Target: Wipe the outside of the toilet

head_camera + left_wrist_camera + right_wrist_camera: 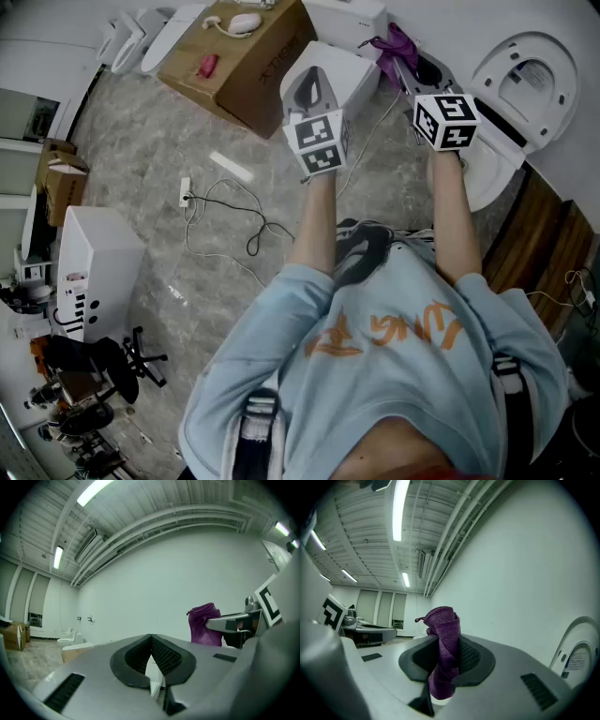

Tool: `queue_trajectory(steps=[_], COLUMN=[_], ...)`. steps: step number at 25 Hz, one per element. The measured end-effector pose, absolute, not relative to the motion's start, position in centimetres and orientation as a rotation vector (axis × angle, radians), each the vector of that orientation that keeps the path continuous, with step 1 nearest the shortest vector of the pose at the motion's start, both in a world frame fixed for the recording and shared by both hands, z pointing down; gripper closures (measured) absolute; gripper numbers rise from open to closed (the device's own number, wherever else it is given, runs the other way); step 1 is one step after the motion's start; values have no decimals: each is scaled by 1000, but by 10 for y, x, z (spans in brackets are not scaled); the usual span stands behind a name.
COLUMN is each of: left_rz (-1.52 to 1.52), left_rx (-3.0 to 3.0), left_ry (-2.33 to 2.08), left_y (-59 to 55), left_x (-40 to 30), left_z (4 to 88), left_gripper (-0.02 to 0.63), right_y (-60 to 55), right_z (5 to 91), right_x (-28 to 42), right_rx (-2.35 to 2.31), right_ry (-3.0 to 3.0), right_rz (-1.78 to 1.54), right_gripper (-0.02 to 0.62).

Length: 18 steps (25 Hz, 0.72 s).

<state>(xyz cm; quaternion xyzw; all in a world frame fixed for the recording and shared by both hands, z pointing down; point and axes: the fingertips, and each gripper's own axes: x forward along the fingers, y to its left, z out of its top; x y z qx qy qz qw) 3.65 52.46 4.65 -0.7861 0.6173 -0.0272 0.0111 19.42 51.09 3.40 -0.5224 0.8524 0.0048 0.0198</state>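
The white toilet stands at the upper right of the head view with its lid raised; the lid also shows at the right edge of the right gripper view. My right gripper is shut on a purple cloth, held in the air just left of the toilet. The cloth is visible from the left gripper view too. My left gripper hangs beside it, left of the right one, shut with nothing between its jaws. Both point up toward the white wall.
A cardboard box with small items lies at the top. White boxes stand beside it. A power strip and black cables trail over the grey floor. A white cabinet and office chair are at left. Wooden boards lie at right.
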Motion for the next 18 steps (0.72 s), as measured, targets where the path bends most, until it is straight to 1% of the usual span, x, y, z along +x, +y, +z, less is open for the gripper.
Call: queue_trajectory(steps=[5,18], left_rz=[-78,-104], left_rx=[-2445,-2403], left_ry=[1931,2002], left_y=[518,505], left_x=[40,24], left_z=[48,54], left_gripper=[581,581], right_y=[500,479], right_z=[37,30], right_x=[198,216], right_rx=[-1608,-1591], right_ry=[2659,2548], right_rz=[25,-29], right_gripper=[503,503])
